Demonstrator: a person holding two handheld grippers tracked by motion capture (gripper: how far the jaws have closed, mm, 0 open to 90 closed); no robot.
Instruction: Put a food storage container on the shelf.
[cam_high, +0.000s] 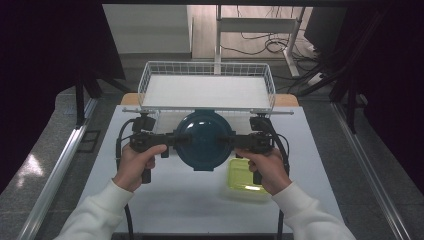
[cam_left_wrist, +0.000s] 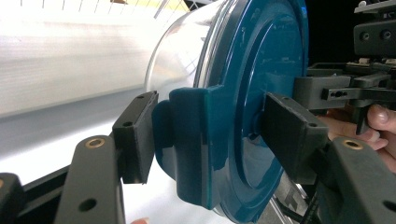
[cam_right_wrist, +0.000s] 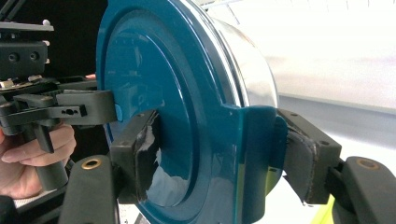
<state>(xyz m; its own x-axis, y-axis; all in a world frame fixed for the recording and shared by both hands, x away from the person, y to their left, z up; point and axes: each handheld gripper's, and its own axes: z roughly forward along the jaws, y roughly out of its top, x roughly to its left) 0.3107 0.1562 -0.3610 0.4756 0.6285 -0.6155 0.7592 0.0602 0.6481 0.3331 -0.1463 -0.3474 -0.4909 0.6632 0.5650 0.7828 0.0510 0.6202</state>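
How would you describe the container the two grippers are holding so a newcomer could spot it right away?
Start at the white wire basket at the table's far edge. Just in front of it, a round container with a dark teal lid is held between the left gripper and right gripper. The neighbouring yellow-green box is rectangular.

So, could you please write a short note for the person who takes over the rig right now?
Left gripper: shut on the left latch tab of the round container.
Right gripper: shut on the opposite tab.
The container, with teal lid and clear body, is held between both grippers in front of the white wire basket.
The yellow-green box lies on the table near the right hand.
Done: both tabs gripped. Left: probably placing the container in the basket.
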